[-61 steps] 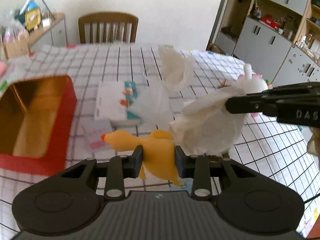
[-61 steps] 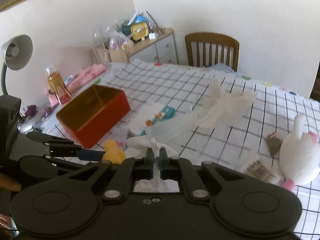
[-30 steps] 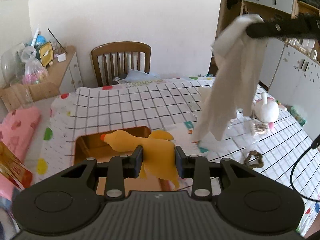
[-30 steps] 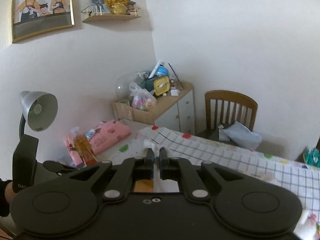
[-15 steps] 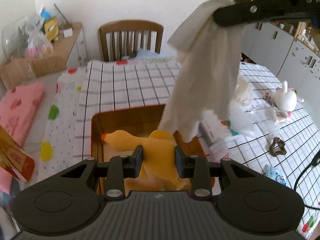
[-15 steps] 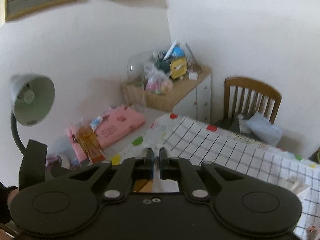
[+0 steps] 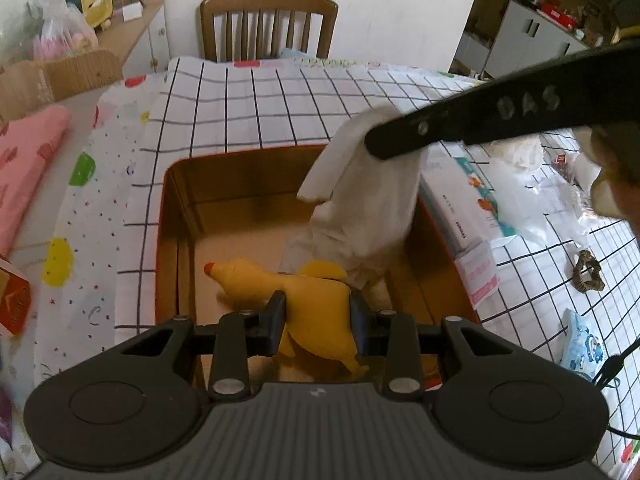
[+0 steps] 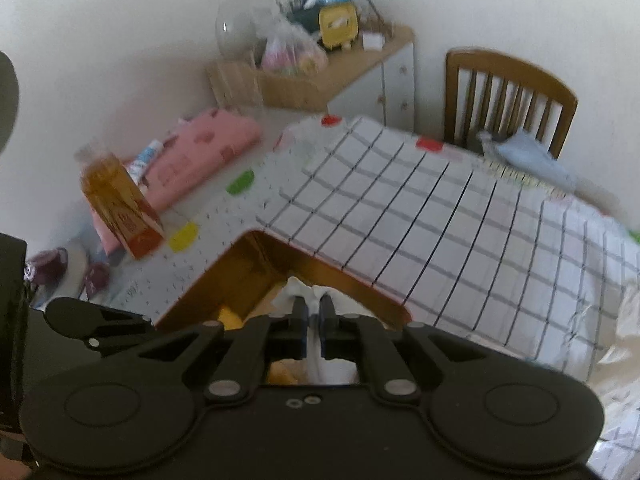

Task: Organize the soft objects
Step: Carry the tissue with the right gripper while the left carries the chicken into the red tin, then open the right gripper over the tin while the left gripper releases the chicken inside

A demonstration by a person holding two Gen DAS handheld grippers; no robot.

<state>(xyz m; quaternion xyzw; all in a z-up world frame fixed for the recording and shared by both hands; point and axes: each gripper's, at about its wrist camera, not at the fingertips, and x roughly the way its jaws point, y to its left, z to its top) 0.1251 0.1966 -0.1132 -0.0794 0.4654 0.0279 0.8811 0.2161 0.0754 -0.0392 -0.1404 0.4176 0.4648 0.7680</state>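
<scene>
Both soft things have come down into the red-walled, gold-lined open box (image 7: 176, 216) on the checked worktop (image 7: 260, 112). Raised letters "DAS" show on the right gripper (image 8: 313, 311), which pinches the hanging white cloth (image 7: 368, 200). The left gripper (image 7: 318, 316) squeezes the yellow rubber chicken (image 7: 296, 292), its long axis level, red beak pointing left.

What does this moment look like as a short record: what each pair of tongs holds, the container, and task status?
left tongs: shut on yellow rubber chicken toy, low inside the box
right tongs: shut on white cloth, hanging into the box
container: red box with gold interior, open
status: both items over the box, neither released
</scene>
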